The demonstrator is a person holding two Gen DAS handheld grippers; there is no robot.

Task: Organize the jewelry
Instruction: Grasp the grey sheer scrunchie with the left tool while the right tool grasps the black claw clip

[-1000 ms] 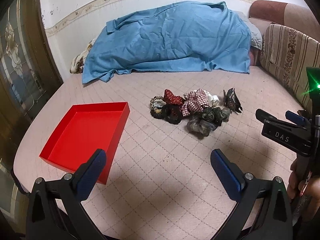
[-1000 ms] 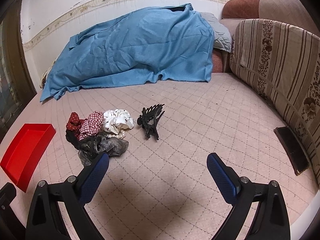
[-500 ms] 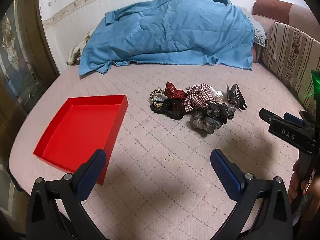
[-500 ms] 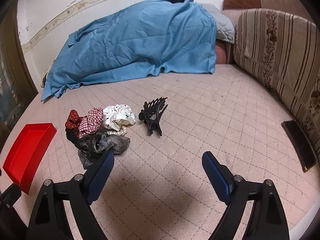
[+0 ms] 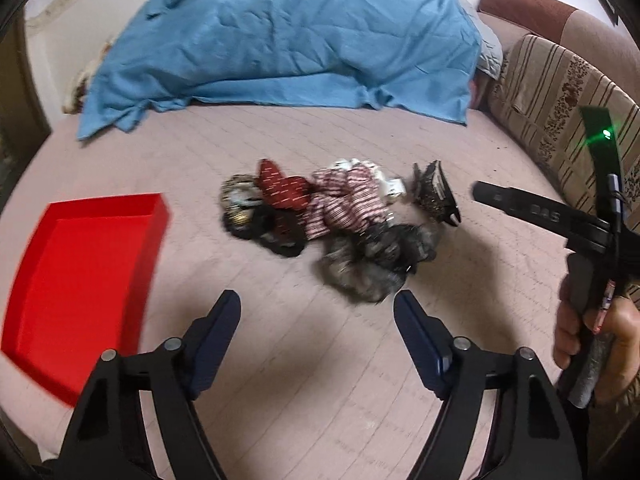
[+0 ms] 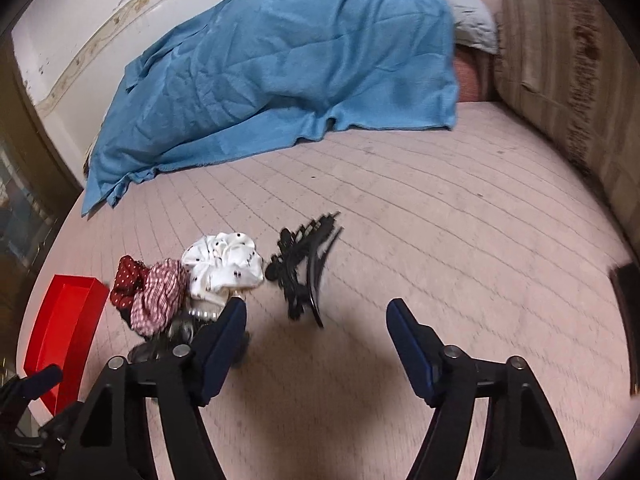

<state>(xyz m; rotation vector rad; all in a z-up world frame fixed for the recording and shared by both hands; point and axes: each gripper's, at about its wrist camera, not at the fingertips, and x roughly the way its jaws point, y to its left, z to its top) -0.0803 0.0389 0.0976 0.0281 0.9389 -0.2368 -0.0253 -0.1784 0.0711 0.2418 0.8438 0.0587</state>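
A pile of scrunchies lies on the pink quilted bed: a red dotted one, a checked one, a white dotted one and dark grey ones. A black claw clip lies just right of the pile, also in the left wrist view. A red tray sits at the left. My left gripper is open and empty, short of the pile. My right gripper is open and empty, just short of the claw clip.
A blue blanket covers a heap at the back of the bed. A striped sofa back runs along the right. A dark flat object lies at the right edge. The bed edge is at the left beside the tray.
Both grippers have moved forward and down toward the pile and the clip. Their jaws stand somewhat narrower than before, still open. The views are blurred by motion.
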